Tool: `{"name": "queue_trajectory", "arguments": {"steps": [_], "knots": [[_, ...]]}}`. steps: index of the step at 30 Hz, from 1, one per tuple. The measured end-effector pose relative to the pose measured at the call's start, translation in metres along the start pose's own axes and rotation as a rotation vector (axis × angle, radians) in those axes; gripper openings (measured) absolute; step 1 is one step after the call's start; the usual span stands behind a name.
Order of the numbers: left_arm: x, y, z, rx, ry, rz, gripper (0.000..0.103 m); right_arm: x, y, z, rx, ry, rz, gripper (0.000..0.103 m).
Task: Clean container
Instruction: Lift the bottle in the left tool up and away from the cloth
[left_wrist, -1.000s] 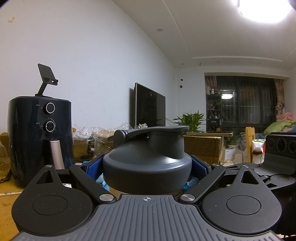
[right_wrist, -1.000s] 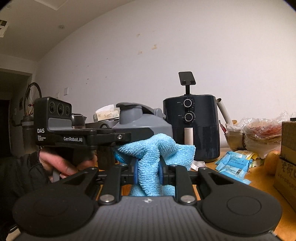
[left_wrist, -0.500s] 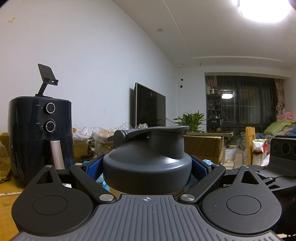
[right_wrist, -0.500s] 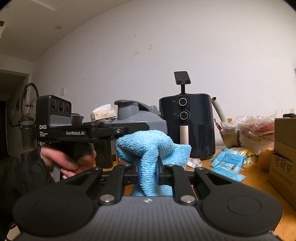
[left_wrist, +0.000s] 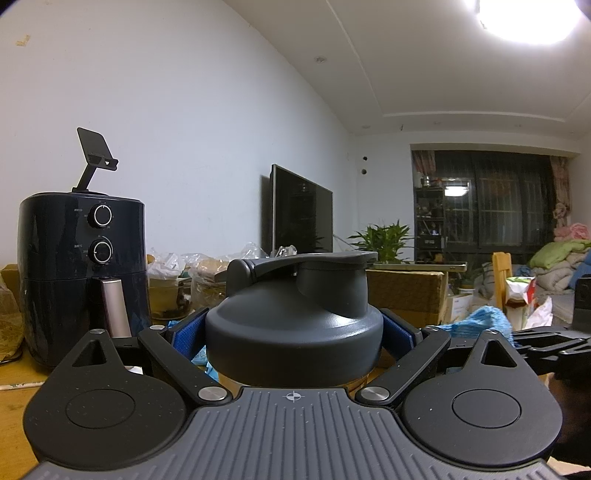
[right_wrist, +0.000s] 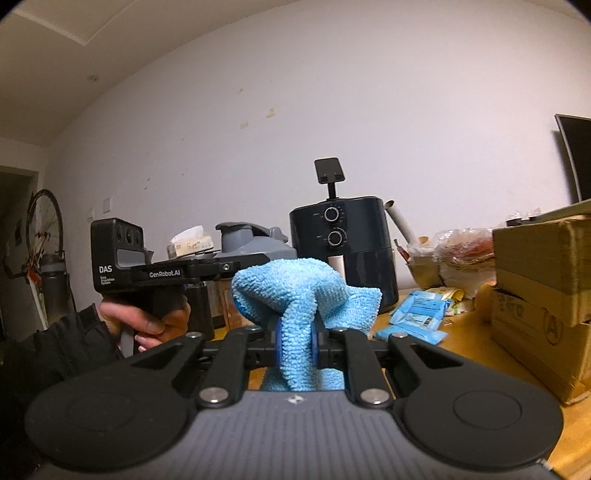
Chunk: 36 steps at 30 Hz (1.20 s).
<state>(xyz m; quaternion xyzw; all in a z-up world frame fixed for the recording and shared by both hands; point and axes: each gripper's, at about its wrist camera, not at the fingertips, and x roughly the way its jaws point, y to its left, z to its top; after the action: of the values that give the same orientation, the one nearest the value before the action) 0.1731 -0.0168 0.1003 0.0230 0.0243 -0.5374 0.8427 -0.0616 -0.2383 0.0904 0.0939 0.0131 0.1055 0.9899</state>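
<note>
Cluttered wooden table (right_wrist: 469, 343) aside, the left gripper (left_wrist: 293, 332) clamps the grey-lidded container (left_wrist: 295, 314) at lower centre, while the right gripper (right_wrist: 297, 341) pinches the blue cloth (right_wrist: 299, 295), which should probably meet the lid squarely with the container held steady.

The left gripper (left_wrist: 293, 332) clamps the container's lid (left_wrist: 295, 325); beside it, the right gripper (right_wrist: 295, 347) pinches the blue cloth (right_wrist: 303, 291).
</note>
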Motion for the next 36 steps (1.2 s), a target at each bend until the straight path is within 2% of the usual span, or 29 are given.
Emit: {"name": "queue_trajectory", "arguments": {"steps": [14,16,23,24,27,36], "knots": [[0.000,-0.009,-0.005,0.014,-0.027,0.033,0.096,-0.024,0.000,0.005,0.015,-0.034,-0.001,0.010],[0.001,-0.011,-0.004,0.036,-0.016,0.063,0.096,-0.026,0.000,0.005,0.022,-0.035,0.004,0.010],[0.001,-0.016,-0.002,0.042,0.021,0.092,0.097,-0.029,0.000,0.007,0.034,-0.041,0.013,0.010],[0.002,-0.018,-0.001,0.051,0.034,0.104,0.103,-0.029,0.000,0.007,0.034,-0.043,0.012,0.010],[0.002,-0.023,-0.002,0.075,0.033,0.144,0.103,-0.030,0.000,0.007,0.035,-0.045,0.013,0.011],[0.000,-0.031,-0.002,0.045,0.040,0.193,0.103,-0.031,-0.003,0.008,0.044,-0.050,0.017,0.012]]}}
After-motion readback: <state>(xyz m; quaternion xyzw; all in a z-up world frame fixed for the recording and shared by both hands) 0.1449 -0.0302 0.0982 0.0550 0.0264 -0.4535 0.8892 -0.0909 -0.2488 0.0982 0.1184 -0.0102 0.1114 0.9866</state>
